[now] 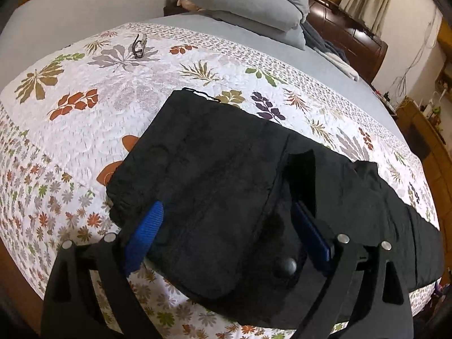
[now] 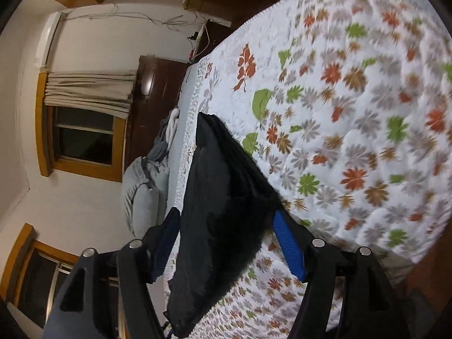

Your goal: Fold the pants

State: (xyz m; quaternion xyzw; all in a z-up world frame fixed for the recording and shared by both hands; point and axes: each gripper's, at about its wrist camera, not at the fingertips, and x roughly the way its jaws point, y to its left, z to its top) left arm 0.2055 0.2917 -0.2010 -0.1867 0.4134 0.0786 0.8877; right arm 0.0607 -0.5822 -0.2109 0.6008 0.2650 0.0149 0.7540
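Black pants (image 1: 226, 197) lie across the near part of a bed, on a white quilt (image 1: 93, 130) w/ a leaf print. In the left wrist view they run from a broad folded part at centre out to the right, along the bed's near edge. A cord loop sticks out at their far corner.

Left gripper (image 1: 228, 226) is tipped steeply down over the pants. Jaws stand wide apart, blue pads (image 1: 147, 231) on either side of the folded cloth near its near-left end. Left pad sits at the cloth's left edge, right pad over the dark fabric; can't tell if either pad actually touches. Nothing is pinched.

Right gripper (image 2: 226, 240) is rolled hard onto its side, so the room looks turned sideways in its view, and it points only a little below level. Its jaws are open, approx two-thirds wide, w/ a raised fold of the pants (image 2: 223, 197) between them. The right pad (image 2: 288, 243) sits just beside the cloth's edge; the left pad is beside the other face, and no pressing shows. The quilt is blurred here.

Far side of the bed: grey pillows (image 1: 248, 2) stacked by a dark wood headboard (image 1: 350, 34), eyeglasses (image 1: 139, 45) on the quilt at far left. Curtain (image 2: 90, 90) and window (image 2: 82, 138) beyond.
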